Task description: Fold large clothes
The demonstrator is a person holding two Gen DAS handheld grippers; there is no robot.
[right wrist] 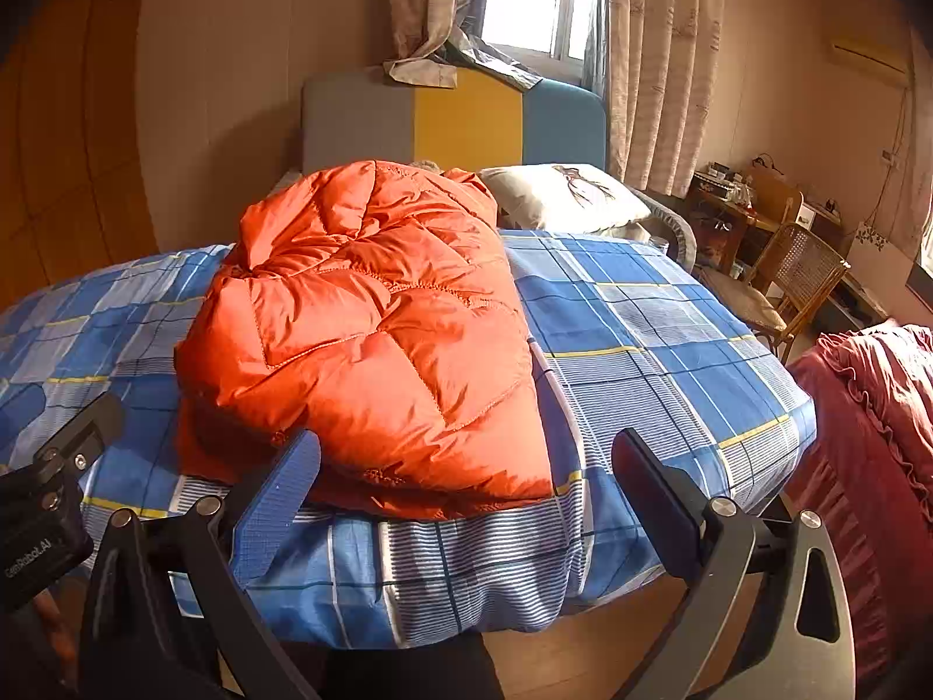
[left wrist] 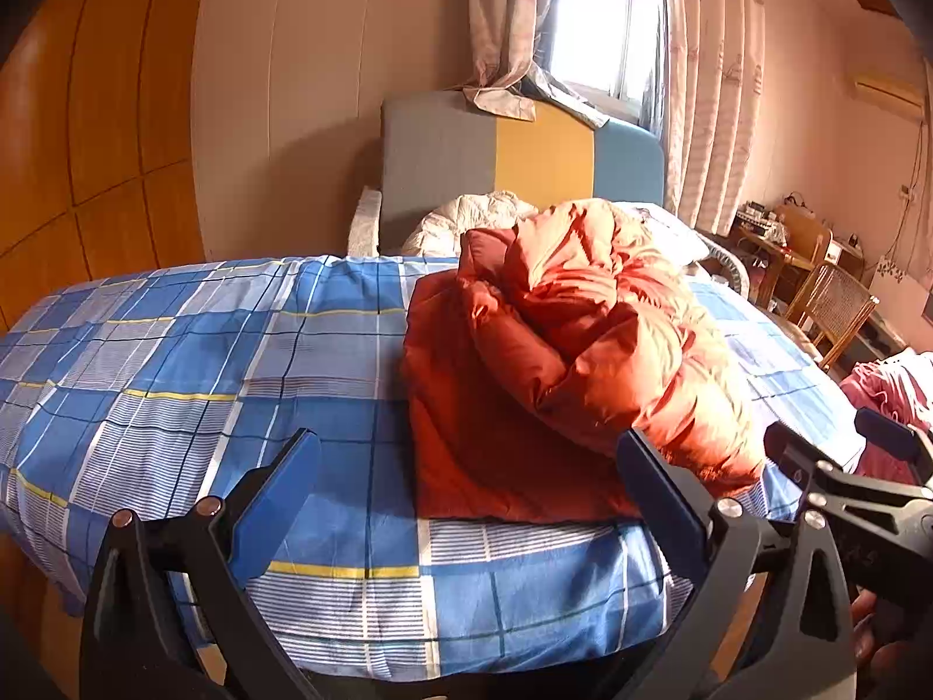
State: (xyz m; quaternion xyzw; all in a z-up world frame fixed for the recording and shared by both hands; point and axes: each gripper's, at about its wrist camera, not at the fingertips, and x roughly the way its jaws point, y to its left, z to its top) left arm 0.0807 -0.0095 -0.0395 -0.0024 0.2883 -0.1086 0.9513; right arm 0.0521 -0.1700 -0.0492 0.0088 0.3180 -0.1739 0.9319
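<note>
Hovering at the near edge of the bed [left wrist: 175, 350], I hold my left gripper [left wrist: 466, 501] and right gripper [right wrist: 466, 501] with jaws spread wide, gripping nothing. The orange down jacket [right wrist: 373, 338] lies bunched on the plaid bedsheet [right wrist: 641, 338], close to the near edge. I judge it light, soft, puffy and slippery-shelled. Recommended hold: pinch a quilted seam or the hem along the near edge, not the bulging fill.

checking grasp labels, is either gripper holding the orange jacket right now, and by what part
Nothing is held. Both the left gripper and the right gripper have open, empty jaws short of the orange jacket on the bed.
</note>
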